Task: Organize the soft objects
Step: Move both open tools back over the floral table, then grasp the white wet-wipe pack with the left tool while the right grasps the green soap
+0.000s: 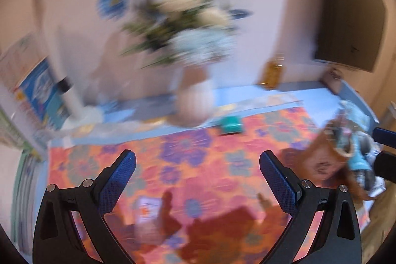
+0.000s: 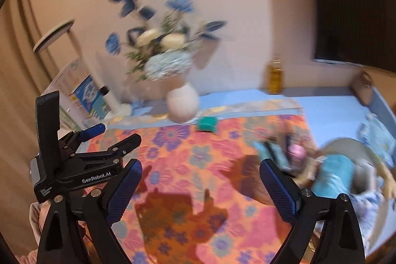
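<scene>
Both views blurred. Left gripper [image 1: 198,180] is hovering over the flowered cloth [image 1: 188,165], fingers spread, gripping nothing. Right gripper [image 2: 200,189] is likewise spread and empty. Basket of soft items [image 2: 346,177] is sitting at 3 o'clock; vase [image 2: 183,103] at 12 o'clock.

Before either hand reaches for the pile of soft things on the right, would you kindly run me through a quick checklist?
1. Left tongs open and holding nothing: ok.
2. Right tongs open and holding nothing: ok.
3. Basket of soft items in view at the right: ok.
4. Light-blue roll lying free to grasp: cannot tell, blurred.
5. Vase of flowers well back from the tongs: ok.
6. Small teal box out of the path, beside the vase: ok.
</scene>
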`<state>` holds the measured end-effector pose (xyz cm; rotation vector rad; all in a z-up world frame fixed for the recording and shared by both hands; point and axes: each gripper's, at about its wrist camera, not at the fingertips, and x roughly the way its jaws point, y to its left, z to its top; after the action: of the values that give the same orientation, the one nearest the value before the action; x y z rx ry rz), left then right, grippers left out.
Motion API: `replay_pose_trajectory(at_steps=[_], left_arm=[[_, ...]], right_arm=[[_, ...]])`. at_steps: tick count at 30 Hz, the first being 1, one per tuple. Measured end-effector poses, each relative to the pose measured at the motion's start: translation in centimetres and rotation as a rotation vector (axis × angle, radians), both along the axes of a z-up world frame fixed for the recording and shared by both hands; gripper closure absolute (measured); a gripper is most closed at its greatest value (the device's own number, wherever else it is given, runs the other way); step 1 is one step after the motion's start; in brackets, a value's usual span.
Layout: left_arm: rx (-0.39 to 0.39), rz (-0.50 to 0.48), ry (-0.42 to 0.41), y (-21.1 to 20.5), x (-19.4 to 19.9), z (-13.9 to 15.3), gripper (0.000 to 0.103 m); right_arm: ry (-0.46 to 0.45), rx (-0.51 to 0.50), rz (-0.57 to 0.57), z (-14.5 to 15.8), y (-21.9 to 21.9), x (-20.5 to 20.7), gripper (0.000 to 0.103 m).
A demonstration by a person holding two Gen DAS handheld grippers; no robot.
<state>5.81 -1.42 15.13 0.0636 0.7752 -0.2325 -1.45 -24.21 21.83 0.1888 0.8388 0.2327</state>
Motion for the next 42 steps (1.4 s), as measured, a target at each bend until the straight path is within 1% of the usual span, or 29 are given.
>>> replay_pose_trajectory(at_steps=[4,7,10,12,13,15,16,17,18,19,20,21,22,23,26,32,36,37,38,39,41,42], left_arm=[[0.016,0.064,0.047,3.4,1.4,-3.3,0.003],[0.0,0.075,0.095,5.1,1.3,-6.5,0.003],[-0.032,0.088,0.153,6.3,0.8,-10.3,0.003],[-0.044,0.094,0.187,6.7,0.4,-12.0,0.003],[-0.042,0.108,0.223,6.9,0.4,-13.3,0.003],[-0.052,0.122,0.26,7.3,0.5,-14.7,0.003],[-0.053,0.126,0.261,7.4,0.4,-15.1,0.003],[-0.028,0.131,0.23,7.3,0.2,-15.2,0.001],[0.015,0.136,0.202,7.0,0.1,-15.5,0.001],[0.046,0.132,0.191,6.7,0.0,-15.9,0.0],[0.061,0.126,0.157,6.4,-0.3,-16.1,0.0],[0.057,0.133,0.16,6.3,-0.3,-16.0,0.0],[0.051,0.139,0.162,6.4,-0.2,-16.0,0.0],[0.051,0.142,0.161,6.4,-0.2,-16.0,0.0],[0.05,0.143,0.16,6.5,-0.1,-16.0,0.0],[0.051,0.143,0.16,6.5,-0.1,-16.1,0.0],[0.05,0.143,0.16,6.4,-0.2,-16.0,0.0],[0.05,0.142,0.16,6.4,-0.2,-16.0,0.0],[0.051,0.142,0.161,6.4,-0.2,-16.0,0.0],[0.051,0.142,0.16,6.4,-0.3,-16.0,0.0],[0.051,0.139,0.161,6.5,0.0,-16.1,0.0],[0.052,0.139,0.161,6.5,-0.1,-16.1,0.0]], right_arm=[[0.024,-0.004,0.032,-2.5,2.5,3.7,0.007],[0.04,0.007,0.016,-5.4,3.3,6.8,0.007],[0.055,0.031,-0.037,-9.1,3.3,9.9,0.007],[0.062,0.018,-0.094,-11.7,3.3,11.8,0.007],[0.06,0.013,-0.115,-13.0,3.3,12.8,0.007],[0.06,0.003,-0.138,-15.2,3.2,14.6,0.007],[0.062,-0.008,-0.151,-16.0,3.2,15.3,0.007],[0.064,-0.022,-0.167,-16.7,3.2,16.0,0.007],[0.066,-0.033,-0.185,-17.5,3.0,16.7,0.007],[0.069,-0.04,-0.195,-18.0,2.9,17.3,0.007],[0.076,-0.048,-0.206,-18.5,2.9,17.9,0.007],[0.085,-0.058,-0.222,-19.3,2.8,18.7,0.007],[0.092,-0.074,-0.229,-19.8,3.0,19.3,0.001],[0.095,-0.113,-0.223,-19.7,3.5,19.6,0.0],[0.129,-0.251,-0.212,-20.2,5.2,20.4,0.0],[0.108,-0.187,-0.209,-20.1,4.0,20.6,0.0],[0.056,-0.022,-0.162,-19.9,2.5,20.7,0.0],[0.042,0.022,-0.142,-19.9,2.2,20.6,0.001],[0.036,0.04,-0.141,-19.8,1.9,20.5,0.007],[0.041,0.024,-0.166,-19.9,1.7,20.6,0.013],[0.044,-0.026,-0.21,-19.8,1.7,20.6,0.041],[0.045,-0.05,-0.231,-19.8,1.7,20.5,0.047]])
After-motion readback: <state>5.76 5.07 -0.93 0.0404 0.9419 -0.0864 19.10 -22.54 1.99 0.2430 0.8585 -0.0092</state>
